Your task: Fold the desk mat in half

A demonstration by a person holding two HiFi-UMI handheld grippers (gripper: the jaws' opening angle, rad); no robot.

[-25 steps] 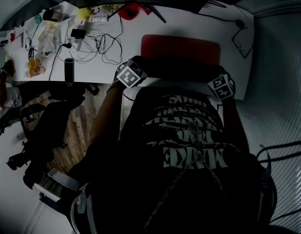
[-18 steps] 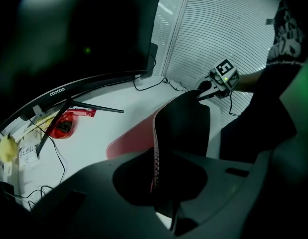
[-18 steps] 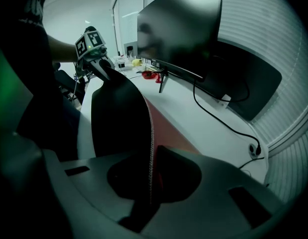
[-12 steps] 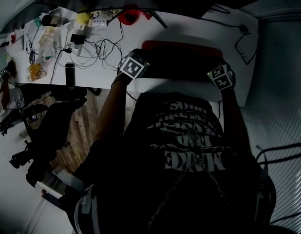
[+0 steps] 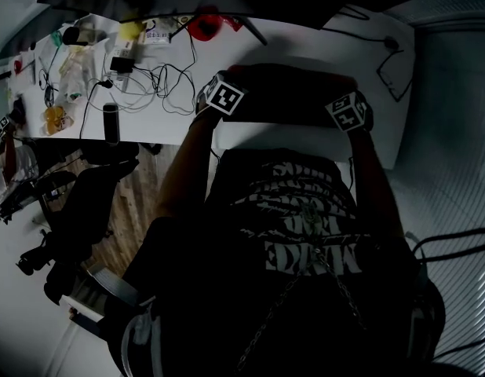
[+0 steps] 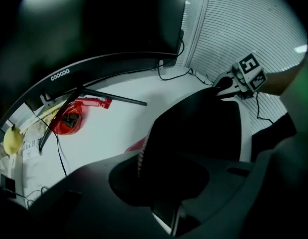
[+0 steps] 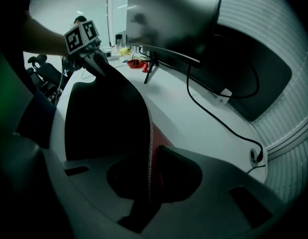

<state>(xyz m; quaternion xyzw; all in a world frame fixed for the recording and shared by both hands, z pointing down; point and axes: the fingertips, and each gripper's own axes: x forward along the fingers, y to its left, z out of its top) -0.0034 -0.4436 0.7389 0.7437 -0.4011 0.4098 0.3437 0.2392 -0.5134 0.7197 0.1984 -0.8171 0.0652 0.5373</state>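
The desk mat (image 5: 289, 93) lies doubled over on the white desk (image 5: 305, 42). Its black underside faces up, and a sliver of its red face (image 6: 135, 145) shows beneath. My left gripper (image 5: 233, 77) is at the flap's left corner. Its jaws are opening, with the stitched edge (image 6: 140, 156) still between them. My right gripper (image 5: 344, 86) is shut on the right corner, the stitched edge (image 7: 150, 148) running into its jaws. In the left gripper view the flap (image 6: 204, 128) arches across to the right gripper (image 6: 225, 86). The right gripper view shows the left gripper (image 7: 96, 59) on the far corner.
A curved monitor (image 6: 94, 24) on a stand (image 6: 109, 97) spans the back of the desk. Tangled cables (image 5: 164, 77), a red object (image 5: 205, 23), a dark cylinder (image 5: 111, 120) and small clutter fill the left side. A cable (image 7: 219, 118) crosses the right side. An office chair (image 5: 78, 203) stands at the left.
Both grippers have carried the mat's edge away from the person towards the monitor. The black underside now covers the red face that showed before.
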